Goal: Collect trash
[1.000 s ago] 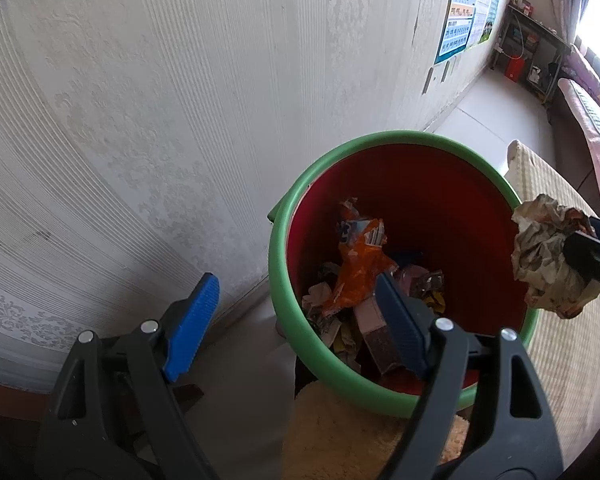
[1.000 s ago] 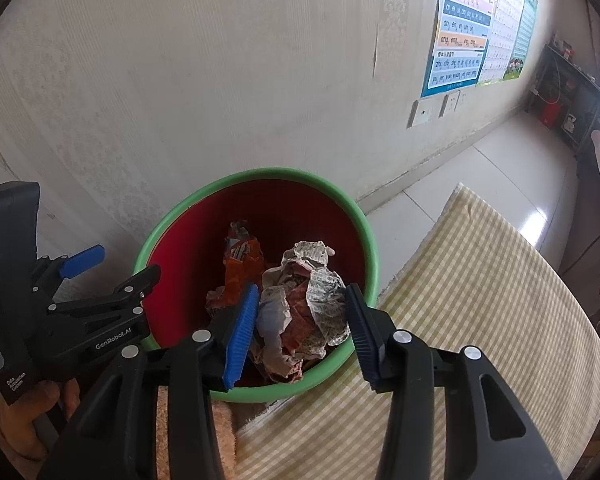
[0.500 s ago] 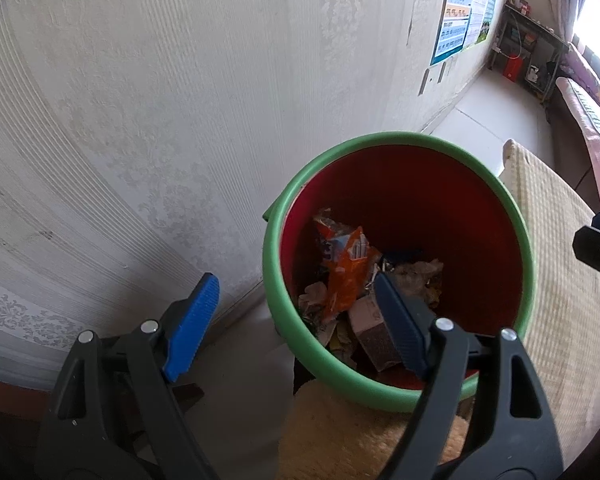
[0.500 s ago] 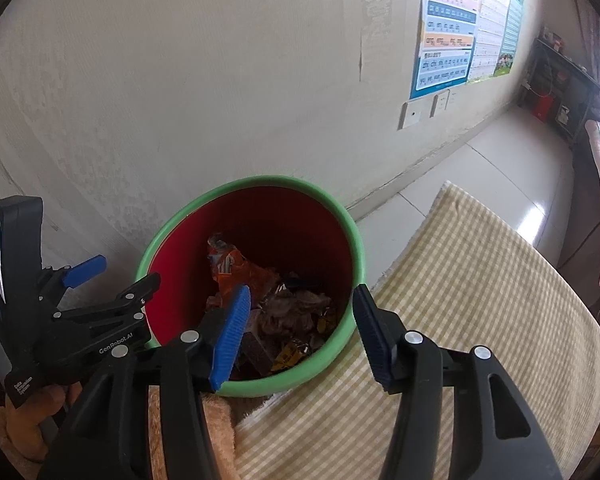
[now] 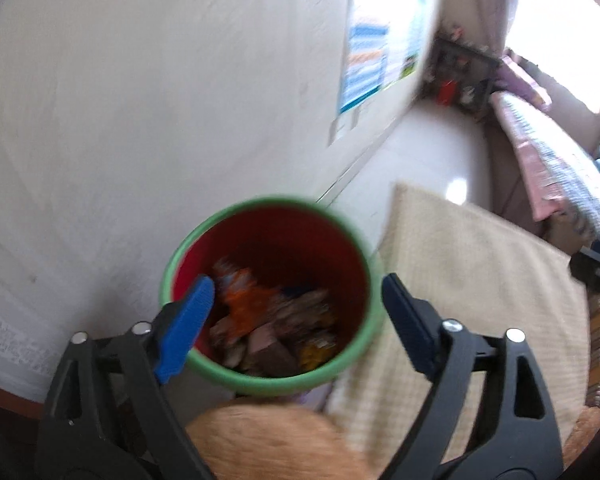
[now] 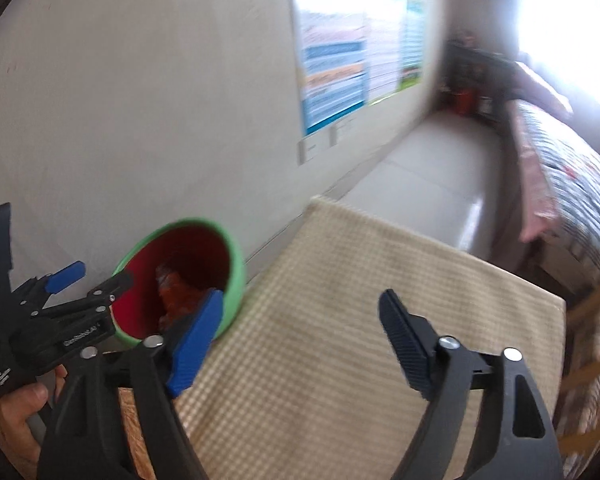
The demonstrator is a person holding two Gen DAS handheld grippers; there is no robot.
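Trash [image 5: 268, 320] lay heaped inside the green-rimmed bin [image 5: 260, 384], directly ahead between the spread, empty fingers of the left gripper [image 5: 296, 328]. Right gripper [image 6: 300, 340], fingers also apart and empty, hung over the bare checked bench [image 6: 340, 380], the bin off to its left by the wall.

Each hand-held gripper is a black plastic clamp frame with triangular cut-outs and silver rivets at its pivots. The left hand-held gripper [image 5: 296, 312] and right hand-held gripper [image 6: 304, 328] carry ribbed blue pads [image 5: 186, 330] on their fingers. White lettering marks the left frame, above a bare-skinned hand [image 6: 18, 416].
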